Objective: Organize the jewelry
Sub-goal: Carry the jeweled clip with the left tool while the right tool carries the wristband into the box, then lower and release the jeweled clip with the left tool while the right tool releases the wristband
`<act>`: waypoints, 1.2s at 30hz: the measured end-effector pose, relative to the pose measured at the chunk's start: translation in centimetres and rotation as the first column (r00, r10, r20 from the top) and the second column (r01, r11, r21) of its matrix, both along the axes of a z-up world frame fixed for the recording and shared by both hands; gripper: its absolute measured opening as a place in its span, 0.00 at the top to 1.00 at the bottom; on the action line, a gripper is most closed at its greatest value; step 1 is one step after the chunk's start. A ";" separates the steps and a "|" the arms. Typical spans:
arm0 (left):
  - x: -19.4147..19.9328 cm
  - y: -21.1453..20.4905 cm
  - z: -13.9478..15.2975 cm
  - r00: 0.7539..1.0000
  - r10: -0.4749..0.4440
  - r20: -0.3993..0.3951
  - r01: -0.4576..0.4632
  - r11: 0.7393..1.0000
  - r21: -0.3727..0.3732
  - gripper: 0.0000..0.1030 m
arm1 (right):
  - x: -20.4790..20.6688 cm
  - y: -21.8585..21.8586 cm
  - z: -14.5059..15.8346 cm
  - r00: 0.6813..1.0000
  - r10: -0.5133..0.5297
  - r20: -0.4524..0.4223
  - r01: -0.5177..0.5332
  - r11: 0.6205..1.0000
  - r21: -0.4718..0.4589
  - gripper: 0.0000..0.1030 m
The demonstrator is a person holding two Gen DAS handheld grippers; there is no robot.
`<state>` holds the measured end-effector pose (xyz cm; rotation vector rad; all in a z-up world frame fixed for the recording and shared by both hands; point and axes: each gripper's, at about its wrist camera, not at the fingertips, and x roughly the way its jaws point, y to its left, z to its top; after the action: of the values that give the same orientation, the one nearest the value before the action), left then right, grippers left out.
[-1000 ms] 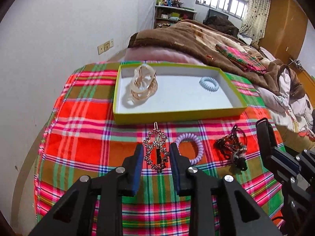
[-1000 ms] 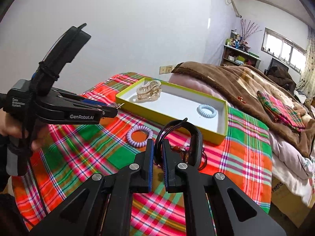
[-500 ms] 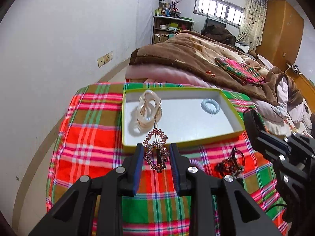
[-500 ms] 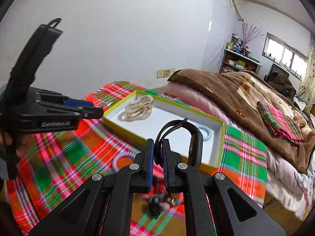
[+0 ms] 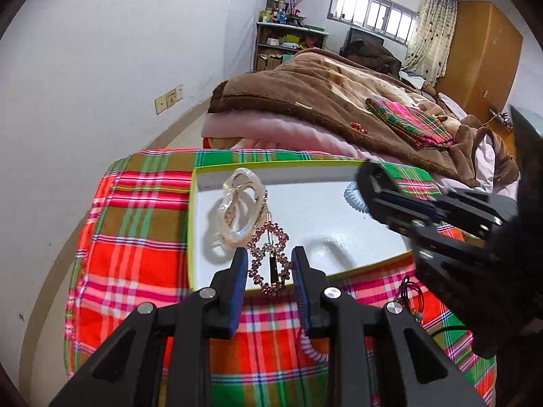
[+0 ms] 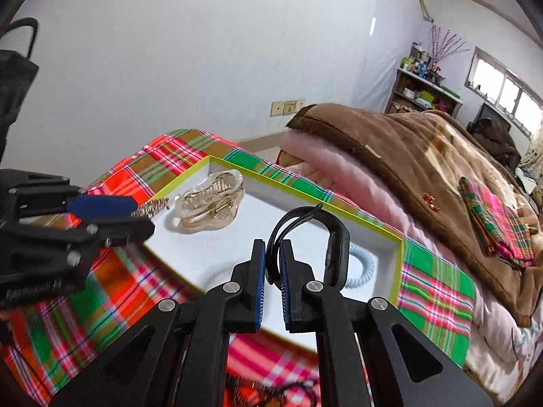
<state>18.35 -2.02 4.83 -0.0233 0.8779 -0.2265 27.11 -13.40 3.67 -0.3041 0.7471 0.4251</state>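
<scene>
My left gripper (image 5: 268,266) is shut on a rhinestone hair clip (image 5: 269,260) and holds it over the near edge of the yellow-rimmed white tray (image 5: 305,166). My right gripper (image 6: 271,264) is shut on a black wristband (image 6: 334,237) and holds it above the tray (image 6: 397,264). A clear claw clip (image 5: 241,210) lies in the tray's left part; it also shows in the right wrist view (image 6: 210,203). A pale blue spiral hair tie (image 6: 361,266) lies at the tray's right, partly hidden by the right gripper (image 5: 407,210).
The tray sits on a plaid cloth (image 5: 135,237). A purple spiral hair tie (image 5: 310,349) and a dark red cord piece (image 5: 407,295) lie on the cloth in front of the tray. A bed with a brown blanket (image 5: 322,95) stands behind.
Both grippers have risen and moved forward with their items. The hair clip now hangs over the tray's near edge, and the wristband is above the tray.
</scene>
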 end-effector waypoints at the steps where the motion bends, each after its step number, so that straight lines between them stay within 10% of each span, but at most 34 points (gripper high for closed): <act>1: 0.2 0.0 -0.1 1.000 0.000 -0.004 0.000 1.000 -0.002 0.73 | 0.3 0.1 -0.2 1.000 0.001 -0.009 -0.001 1.000 -0.001 0.92; 36: 3.6 -1.0 -4.2 0.997 -0.009 -0.078 0.011 1.000 0.022 0.76 | 7.1 2.4 -5.2 0.989 0.041 -0.143 -0.050 0.997 -0.060 0.92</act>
<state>21.92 -3.04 0.66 -0.0070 0.9579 -0.2260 34.18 -11.00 -1.52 -0.3540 0.8954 0.4705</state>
